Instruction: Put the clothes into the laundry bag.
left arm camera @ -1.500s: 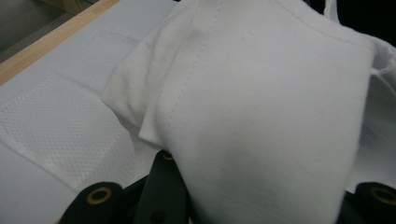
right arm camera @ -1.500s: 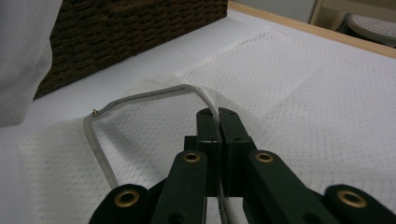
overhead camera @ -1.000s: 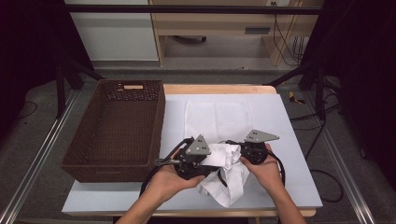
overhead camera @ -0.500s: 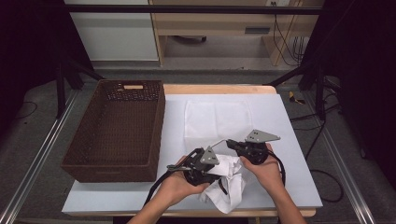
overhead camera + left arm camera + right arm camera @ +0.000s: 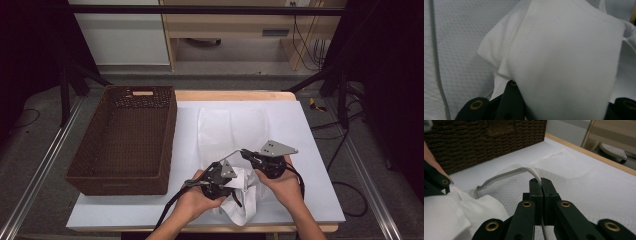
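A white mesh garment (image 5: 232, 127) lies flat on the white table (image 5: 310, 150), and its near part is bunched into a smooth white fold (image 5: 241, 206) at the front edge. My left gripper (image 5: 233, 185) is low over that bunch. In the left gripper view the white fold (image 5: 564, 55) fills the space between the jaws, so the left gripper (image 5: 567, 93) is shut on it. My right gripper (image 5: 246, 153) sits just right of it. In the right gripper view the right gripper (image 5: 540, 181) is shut on the garment's grey-trimmed edge (image 5: 506, 173), which arcs up off the mesh.
A dark brown wicker basket (image 5: 125, 145) stands at the table's left, close to the left hand. The table's wooden far edge (image 5: 230, 95) runs behind the garment. Black cables trail from both grippers towards the front edge.
My left gripper has come down and nearer the front edge with the white fold, so the bunch now sits lower. The right gripper has stayed put, still holding the edge.
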